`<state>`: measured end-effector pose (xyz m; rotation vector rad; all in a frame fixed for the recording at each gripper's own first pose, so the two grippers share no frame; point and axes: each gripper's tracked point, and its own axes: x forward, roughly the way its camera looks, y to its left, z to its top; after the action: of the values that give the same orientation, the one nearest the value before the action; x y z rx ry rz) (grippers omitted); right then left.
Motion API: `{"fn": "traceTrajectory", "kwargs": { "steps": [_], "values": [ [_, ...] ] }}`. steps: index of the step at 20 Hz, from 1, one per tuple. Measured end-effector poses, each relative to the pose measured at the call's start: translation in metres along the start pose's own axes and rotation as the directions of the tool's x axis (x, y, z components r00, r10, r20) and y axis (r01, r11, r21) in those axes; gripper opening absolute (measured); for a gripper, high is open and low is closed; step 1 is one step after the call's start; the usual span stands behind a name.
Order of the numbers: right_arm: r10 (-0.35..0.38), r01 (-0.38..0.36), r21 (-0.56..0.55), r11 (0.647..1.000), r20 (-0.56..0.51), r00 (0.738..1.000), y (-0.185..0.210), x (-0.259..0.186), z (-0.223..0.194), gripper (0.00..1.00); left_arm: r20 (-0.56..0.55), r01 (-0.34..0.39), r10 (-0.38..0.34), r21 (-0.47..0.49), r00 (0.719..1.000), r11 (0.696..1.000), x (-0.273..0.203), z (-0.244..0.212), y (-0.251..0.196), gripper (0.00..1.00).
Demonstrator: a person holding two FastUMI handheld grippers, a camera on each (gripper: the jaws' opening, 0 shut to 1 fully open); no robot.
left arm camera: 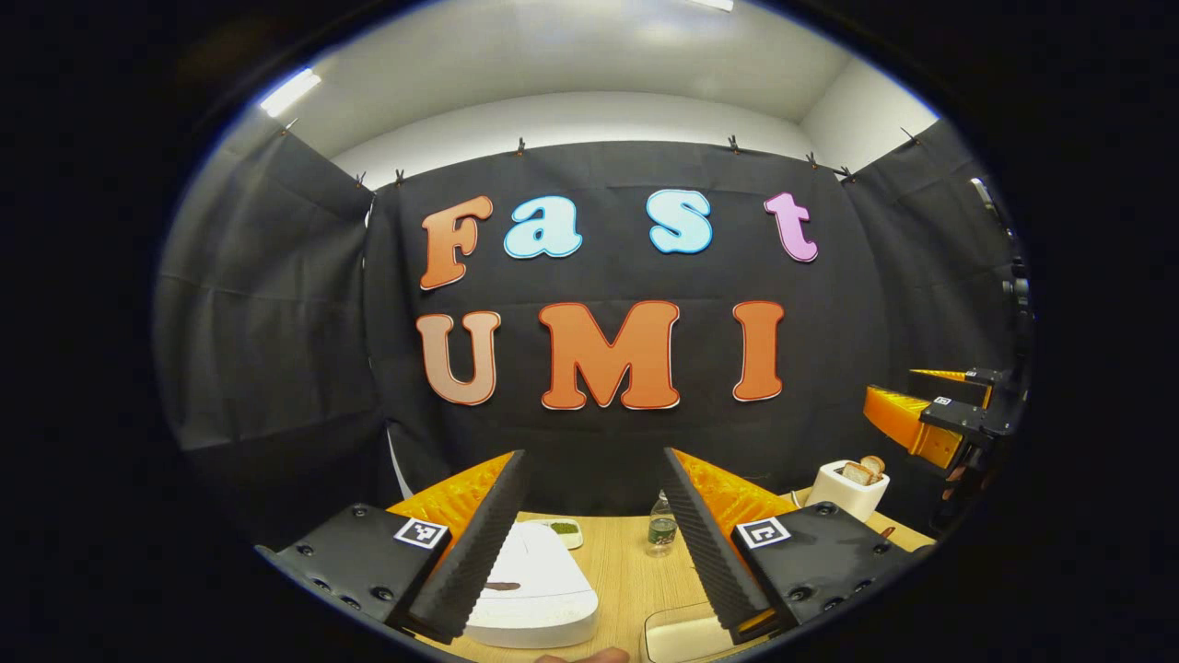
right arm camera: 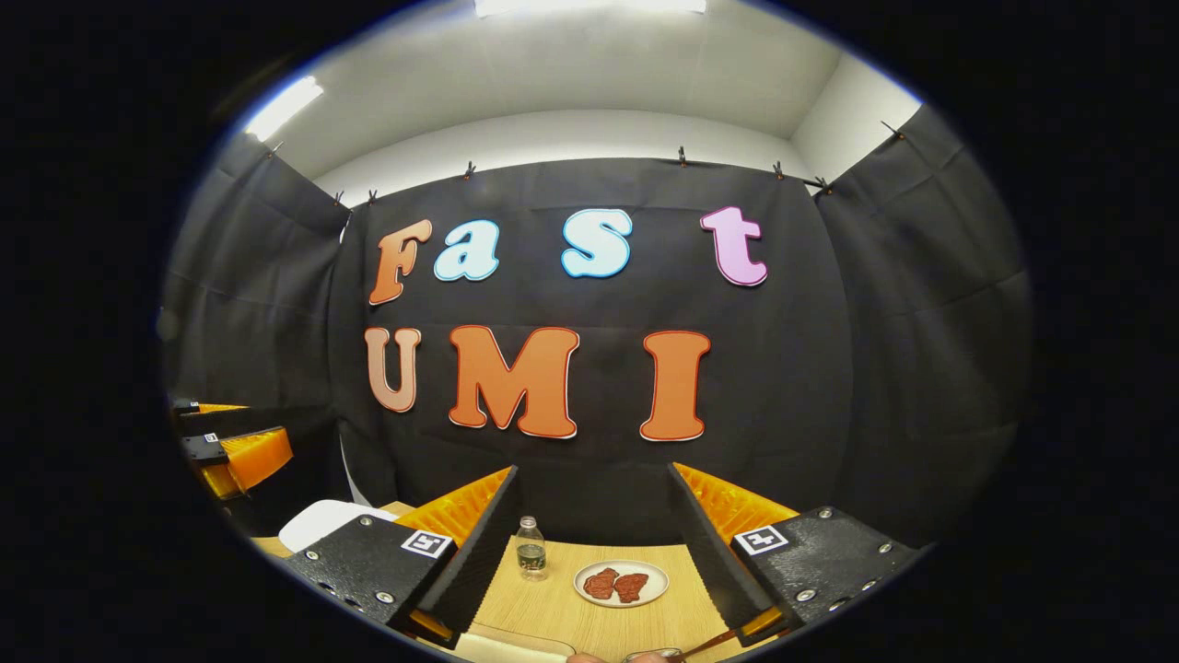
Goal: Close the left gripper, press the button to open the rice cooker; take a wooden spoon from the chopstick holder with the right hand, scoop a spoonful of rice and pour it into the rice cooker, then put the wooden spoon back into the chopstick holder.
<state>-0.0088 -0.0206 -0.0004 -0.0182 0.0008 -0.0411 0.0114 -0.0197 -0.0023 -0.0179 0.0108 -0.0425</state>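
In the left gripper view, the white rice cooker point(left arm camera: 539, 585) sits on the wooden table with its lid down, low between my left gripper's fingers. My left gripper point(left arm camera: 593, 456) is open, held above the table with nothing between the fingers. My right gripper point(right arm camera: 593, 470) is also open and holds nothing. A thin brown wooden stick point(right arm camera: 711, 641) pokes up at the bottom edge by its right finger; I cannot tell whether it is the spoon. The rice cooker's white edge point(right arm camera: 318, 521) appears at the lower left of the right gripper view.
A small bottle point(left arm camera: 660, 527) and a little dish of green stuff point(left arm camera: 563, 529) stand behind the cooker. A toaster with bread point(left arm camera: 849, 486) is at the right. A plate of red slices point(right arm camera: 621, 583) lies mid-table. A pale container point(left arm camera: 677, 637) sits at the near edge.
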Motion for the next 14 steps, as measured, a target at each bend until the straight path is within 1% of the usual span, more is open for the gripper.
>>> {"fn": "traceTrajectory", "kwargs": {
  "steps": [3, 6, 7, 8, 9, 10, 13, 14],
  "values": [
    [0.007, -0.007, -0.002, 1.000, 0.002, 1.000, -0.005, 0.002, -0.002, 0.95, -0.012, -0.019, 0.019, -0.009, 1.000, 1.000, -0.002, -0.004, 0.002, 0.96],
    [0.015, -0.015, 0.007, 1.000, -0.002, 1.000, -0.013, 0.003, -0.005, 0.95, -0.010, -0.070, 0.070, -0.001, 0.997, 0.998, -0.004, -0.004, 0.011, 0.99],
    [0.020, -0.020, 0.012, 1.000, -0.004, 1.000, -0.014, 0.004, -0.007, 0.95, -0.014, -0.081, 0.081, 0.000, 0.997, 0.997, -0.005, -0.005, 0.010, 0.98],
    [0.027, -0.027, 0.016, 1.000, -0.006, 1.000, -0.015, 0.005, -0.008, 0.95, -0.019, -0.093, 0.093, 0.000, 0.996, 0.996, -0.007, -0.006, 0.012, 0.99],
    [0.031, -0.031, 0.017, 0.999, -0.006, 1.000, -0.018, 0.006, -0.008, 0.99, -0.026, -0.105, 0.105, -0.002, 0.994, 0.995, -0.007, -0.008, 0.015, 0.98],
    [0.037, -0.037, 0.016, 0.999, -0.008, 0.999, -0.020, 0.007, -0.010, 0.95, -0.034, -0.118, 0.118, -0.005, 0.992, 0.993, -0.006, -0.009, 0.019, 0.96],
    [0.046, -0.046, 0.012, 0.999, -0.016, 0.999, -0.030, 0.007, -0.018, 0.95, -0.062, -0.171, 0.170, -0.019, 0.984, 0.985, -0.007, -0.015, 0.037, 0.98],
    [0.048, -0.048, 0.012, 0.999, -0.020, 0.999, -0.033, 0.008, -0.021, 0.96, -0.062, -0.174, 0.172, -0.024, 0.983, 0.984, -0.005, -0.015, 0.040, 0.98]
  ]
}}
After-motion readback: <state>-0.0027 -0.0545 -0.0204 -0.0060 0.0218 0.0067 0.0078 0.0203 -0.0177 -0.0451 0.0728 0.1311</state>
